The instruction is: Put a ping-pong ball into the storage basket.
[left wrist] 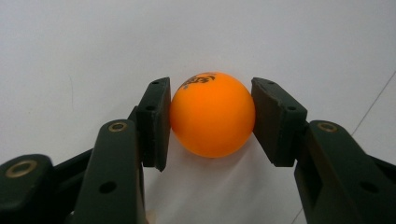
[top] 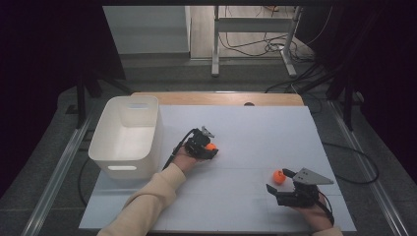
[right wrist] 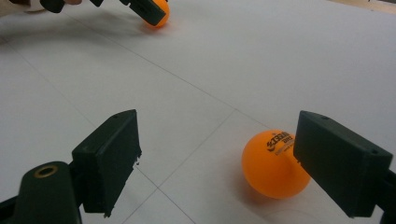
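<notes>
Two orange ping-pong balls lie on the white table (top: 246,128). My left gripper (top: 208,148) is near the table's middle, its jaws pressed on both sides of one orange ball (left wrist: 212,114), which sits low at the surface. My right gripper (top: 280,180) is near the front right and stands open. The second ball (right wrist: 275,163) rests on the table between its jaws, close against the right-hand pad (right wrist: 341,163) and well away from the other. That ball (top: 279,177) is just ahead of the hand. In the right gripper view, the left gripper and its ball (right wrist: 162,9) are far off at the top.
A white plastic bin (top: 125,135), empty inside, stands at the table's left side, just left of my left forearm. A wooden strip (top: 216,98) runs along the far edge. Table legs and cables lie on the floor beyond.
</notes>
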Available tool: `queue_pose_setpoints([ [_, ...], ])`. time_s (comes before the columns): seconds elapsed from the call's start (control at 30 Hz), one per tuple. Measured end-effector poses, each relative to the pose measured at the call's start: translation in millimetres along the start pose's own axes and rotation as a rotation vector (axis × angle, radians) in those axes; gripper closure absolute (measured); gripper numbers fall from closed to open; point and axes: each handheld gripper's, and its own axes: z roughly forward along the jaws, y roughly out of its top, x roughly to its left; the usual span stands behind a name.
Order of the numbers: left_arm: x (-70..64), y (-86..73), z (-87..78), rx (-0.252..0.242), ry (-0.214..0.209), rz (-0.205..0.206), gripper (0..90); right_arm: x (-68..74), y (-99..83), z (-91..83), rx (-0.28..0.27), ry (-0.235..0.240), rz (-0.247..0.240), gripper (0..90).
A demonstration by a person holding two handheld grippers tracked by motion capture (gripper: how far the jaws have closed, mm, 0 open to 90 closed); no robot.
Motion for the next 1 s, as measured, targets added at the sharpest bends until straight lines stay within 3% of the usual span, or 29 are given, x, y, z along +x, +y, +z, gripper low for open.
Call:
queue_pose_setpoints([
  [0.73, 2.7, 1.3, -15.2, -0.054, -0.028, -0.022, 50.5, -0.2, -0.3, -0.3, 0.004, 0.001, 0.0, 15.4],
  [1.0, 3.9, 2.2, -22.4, -0.068, -0.045, -0.013, 50.5, -0.2, -0.2, -0.5, 0.008, 0.001, -0.001, 15.4],
])
